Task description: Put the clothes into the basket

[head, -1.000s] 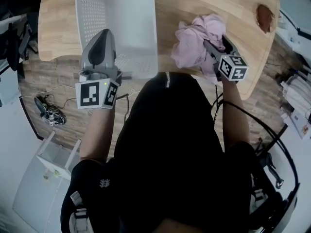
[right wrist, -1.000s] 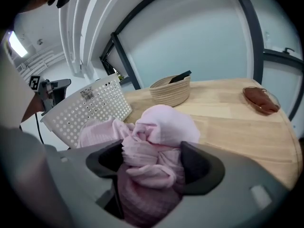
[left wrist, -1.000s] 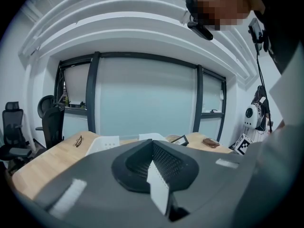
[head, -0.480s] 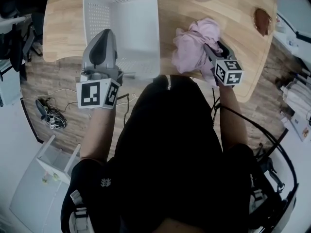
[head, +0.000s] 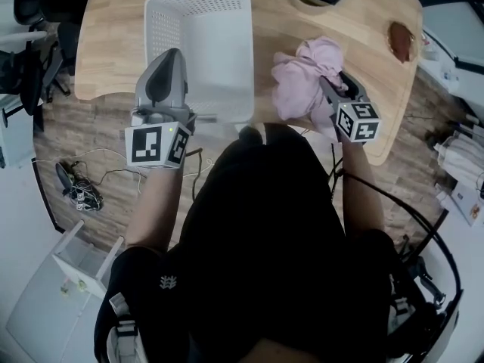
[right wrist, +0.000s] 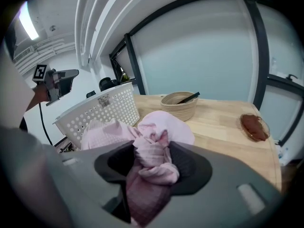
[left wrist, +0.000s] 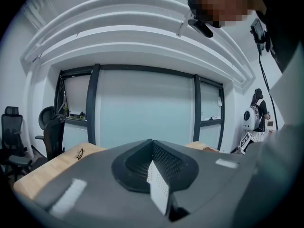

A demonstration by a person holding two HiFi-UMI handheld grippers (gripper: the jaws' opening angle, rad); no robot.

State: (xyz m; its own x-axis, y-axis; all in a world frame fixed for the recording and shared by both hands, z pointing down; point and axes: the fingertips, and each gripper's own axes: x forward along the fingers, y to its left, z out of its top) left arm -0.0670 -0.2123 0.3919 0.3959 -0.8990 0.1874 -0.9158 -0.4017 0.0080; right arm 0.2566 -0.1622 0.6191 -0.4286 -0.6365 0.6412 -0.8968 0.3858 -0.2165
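Pink clothes (right wrist: 153,167) between right gripper's (right wrist: 152,151) closing fingers (right wrist: 192,167), grip hidden in head view

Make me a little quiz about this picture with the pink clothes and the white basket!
1. True or false: the white basket already holds clothes.
2. Which gripper has the pink clothes between its jaws? A left, B right.
3. Fill in: the woven bowl stands on the wooden ____.
Key: 1 false, it looks empty. 2 B; the right gripper has its jaws closing on them. 3 table.
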